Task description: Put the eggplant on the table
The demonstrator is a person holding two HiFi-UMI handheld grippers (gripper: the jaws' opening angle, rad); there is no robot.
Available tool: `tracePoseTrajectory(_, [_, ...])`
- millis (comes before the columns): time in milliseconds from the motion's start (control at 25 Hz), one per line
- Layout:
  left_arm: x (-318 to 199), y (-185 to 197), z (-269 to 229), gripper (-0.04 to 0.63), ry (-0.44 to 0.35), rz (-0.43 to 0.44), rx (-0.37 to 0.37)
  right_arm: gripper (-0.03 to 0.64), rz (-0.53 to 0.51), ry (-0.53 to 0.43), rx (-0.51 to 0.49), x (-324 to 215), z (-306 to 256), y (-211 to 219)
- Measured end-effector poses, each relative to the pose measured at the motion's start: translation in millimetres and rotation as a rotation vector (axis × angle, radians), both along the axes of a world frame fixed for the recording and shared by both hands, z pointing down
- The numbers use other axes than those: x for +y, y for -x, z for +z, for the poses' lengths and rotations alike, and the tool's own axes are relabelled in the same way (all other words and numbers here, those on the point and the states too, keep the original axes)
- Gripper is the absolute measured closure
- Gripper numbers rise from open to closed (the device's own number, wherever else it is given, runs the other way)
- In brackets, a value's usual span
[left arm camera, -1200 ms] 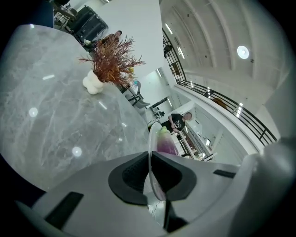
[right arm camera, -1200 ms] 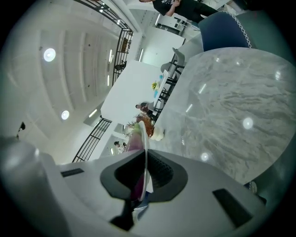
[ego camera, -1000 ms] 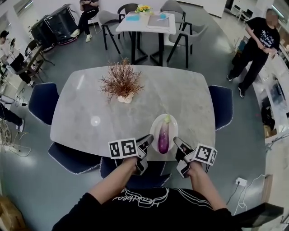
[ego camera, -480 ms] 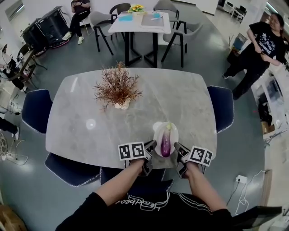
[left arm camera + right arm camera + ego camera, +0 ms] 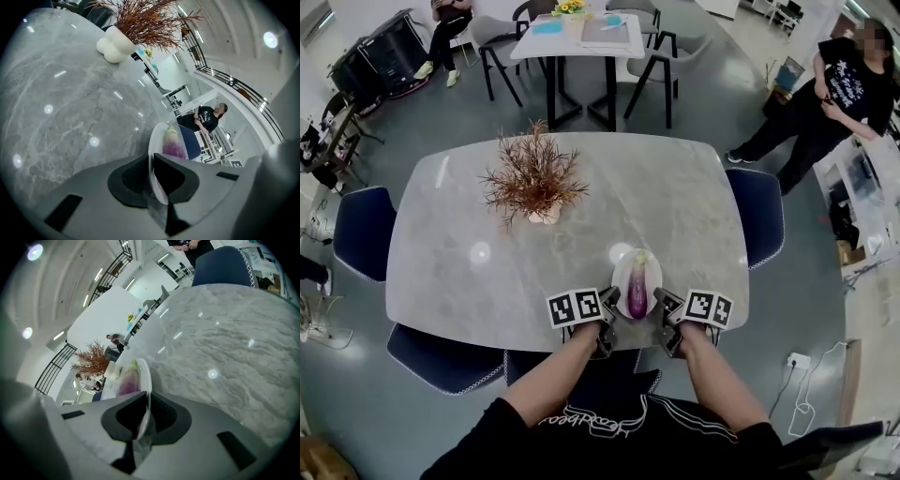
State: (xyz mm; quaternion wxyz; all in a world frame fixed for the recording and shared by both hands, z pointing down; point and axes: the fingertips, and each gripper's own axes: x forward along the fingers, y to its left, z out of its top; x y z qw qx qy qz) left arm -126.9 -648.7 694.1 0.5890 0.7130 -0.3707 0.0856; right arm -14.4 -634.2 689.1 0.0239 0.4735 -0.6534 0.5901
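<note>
Purple eggplant (image 5: 637,286) on a white plate (image 5: 622,264), clamped from both sides.
Head view: plate was at the grey marble counter's (image 5: 487,262) near edge, eggplant between left gripper (image 5: 607,317) and right gripper (image 5: 662,319). Left gripper view: jaws pinched the plate's left rim. Right gripper view: jaws pinched the opposite rim. Shirt lettering was unreadable.

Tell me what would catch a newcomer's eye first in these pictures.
The purple eggplant on a white oval plate at the near edge of the grey marble table. The left gripper and right gripper clamp its rim from opposite sides. Farther back stands a dried reddish-brown plant in a white vase.
</note>
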Motion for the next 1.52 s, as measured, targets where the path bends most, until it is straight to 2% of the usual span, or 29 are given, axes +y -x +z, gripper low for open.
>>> tracePoseTrajectory(240, [-4,0,7,0.572,0.038,-0.002,-0.061,0.592,-0.004,0.043,-0.006,-6,9,1])
tracePoseTrajectory(440, [-12,-2,7,0.565,0.020,0.018,-0.095,0.592,-0.031,0.051,0.041,-15,12,2])
tracePoseTrajectory(600, [-11,-6,4,0.523,0.009,0.020,-0.094,0.592,-0.047,0.045,0.055,-15,14,4])
tracePoseTrajectory(760, [-12,-9,-1,0.447,-0.023,0.042,-0.107,0.591,-0.072,0.019,0.063,-15,13,1])
tracePoseTrajectory(960, [-8,-7,-5,0.392,-0.041,0.067,-0.133,0.545,-0.142,0.003,0.206,-13,12,-4])
tracePoseTrajectory(1040, [-6,-4,-7,0.364,-0.041,0.061,-0.137,0.531,-0.144,-0.001,0.226,-11,12,-7])
tracePoseTrajectory(1160, [-3,7,-13,0.357,-0.051,0.037,-0.145,0.495,-0.140,0.000,0.261,-5,10,-17])
tracePoseTrajectory(1240, [-1,16,-20,0.357,-0.063,0.027,-0.142,0.492,-0.109,-0.032,0.264,-2,0,-27])
tracePoseTrajectory(1360, [10,30,-26,0.360,-0.070,0.009,-0.100,0.494,-0.070,-0.123,0.186,10,-22,-31])
tracePoseTrajectory(1440, [23,30,-33,0.362,-0.106,0.041,-0.074,0.494,-0.107,-0.200,0.166,20,-37,-26])
tracePoseTrajectory(1520, [44,26,-44,0.387,-0.165,0.103,-0.091,0.495,-0.173,-0.264,0.179,38,-52,-21])
